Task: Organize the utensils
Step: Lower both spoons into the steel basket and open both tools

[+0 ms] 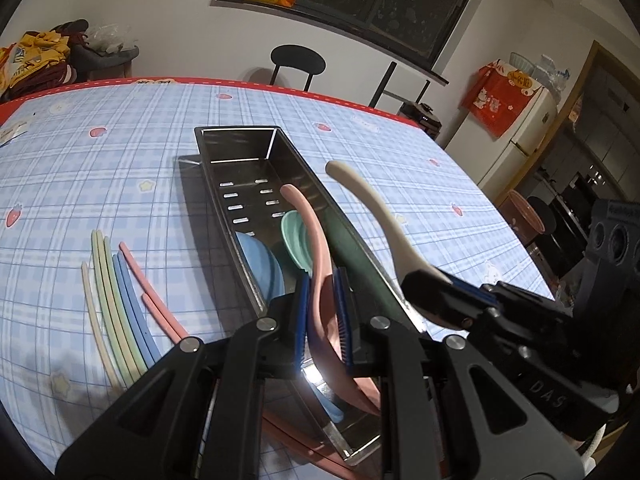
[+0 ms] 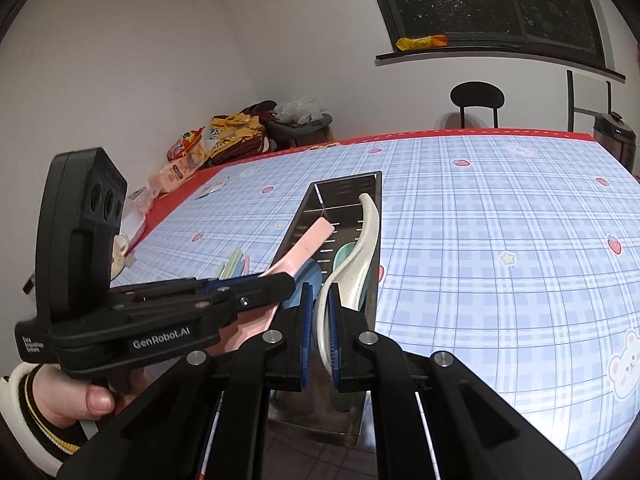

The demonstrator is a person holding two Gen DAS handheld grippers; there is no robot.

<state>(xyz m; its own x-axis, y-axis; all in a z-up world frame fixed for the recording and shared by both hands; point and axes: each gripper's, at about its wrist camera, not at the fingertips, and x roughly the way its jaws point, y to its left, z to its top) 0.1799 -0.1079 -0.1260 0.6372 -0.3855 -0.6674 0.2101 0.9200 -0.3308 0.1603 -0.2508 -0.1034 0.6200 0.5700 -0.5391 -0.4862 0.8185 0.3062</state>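
left fingers (image 1: 324,312) clamp pink spoon (image 1: 316,248); right fingers (image 2: 320,320) clamp cream spoon (image 2: 360,256); chopsticks (image 1: 116,292) clearest leftward.

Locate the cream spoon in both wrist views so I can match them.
Left wrist: cream spoon right of centre, handle up, held in the right gripper.
Right wrist: low centre, clamped in that gripper, handle over the tray.
Shared landmark: steel tray.

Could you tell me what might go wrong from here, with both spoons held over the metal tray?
1. The pink spoon in the left gripper and the white spoon in the right gripper sit close together and could knock.
2. The metal tray already holds blue and green spoons, so either spoon may land askew.
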